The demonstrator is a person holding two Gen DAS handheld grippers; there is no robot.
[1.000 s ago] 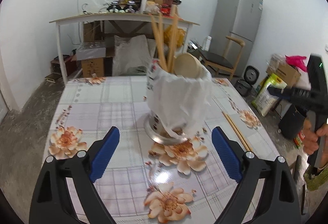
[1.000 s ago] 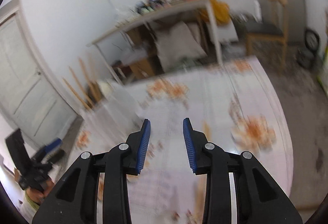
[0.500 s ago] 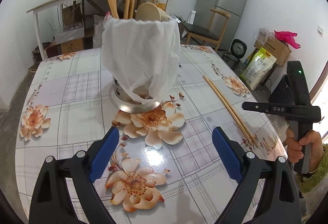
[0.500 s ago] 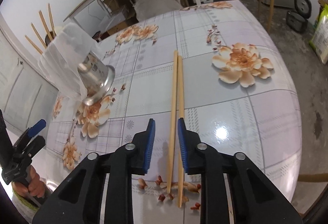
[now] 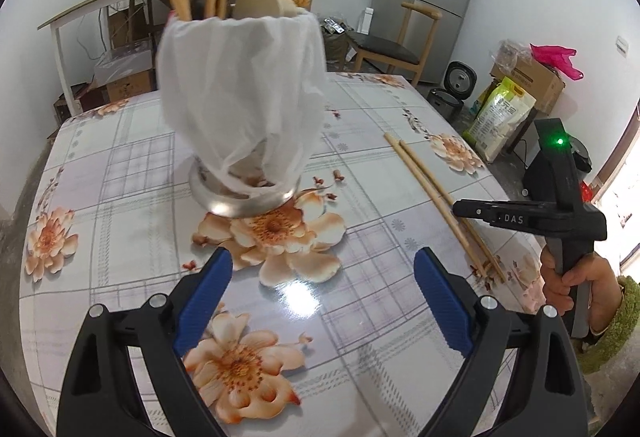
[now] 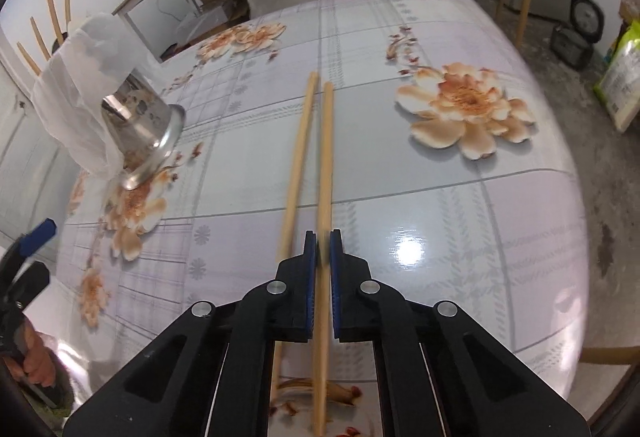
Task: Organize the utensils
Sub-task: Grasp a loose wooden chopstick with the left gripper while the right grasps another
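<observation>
Holder (image 5: 240, 125): a steel cup with a flared base, draped in white plastic film, is stood upright on the table (image 5: 120, 165), on a printed flower. Several chopsticks and a pale wooden spoon are already stood in it, handles down, so it is judged to be the collecting point.

Loose chopsticks: two are laid side by side on the table, well apart from the holder, on its right. In the right wrist view the left chopstick (image 6: 298, 157) is seen lying just outside the jaws; the right chopstick (image 6: 326, 165) is seen running between them.

Right gripper (image 6: 323, 237): lowered along the pair, its blue pads closed to a narrow slot about the right chopstick only. Contact is judged to be made or very nearly so; whether the stick is lifted cannot be told. Alignment with the stick's length is judged deliberate, so that one stick is taken and its neighbour left.

Left gripper (image 5: 322, 301): held released, jaws spread wide, nothing between them, low over the table and facing the holder. It is judged to be kept ready to steady the holder, whose film cover and tall contents may let it tip.

Task standing: partly done; two sticks are yet to be placed.
</observation>
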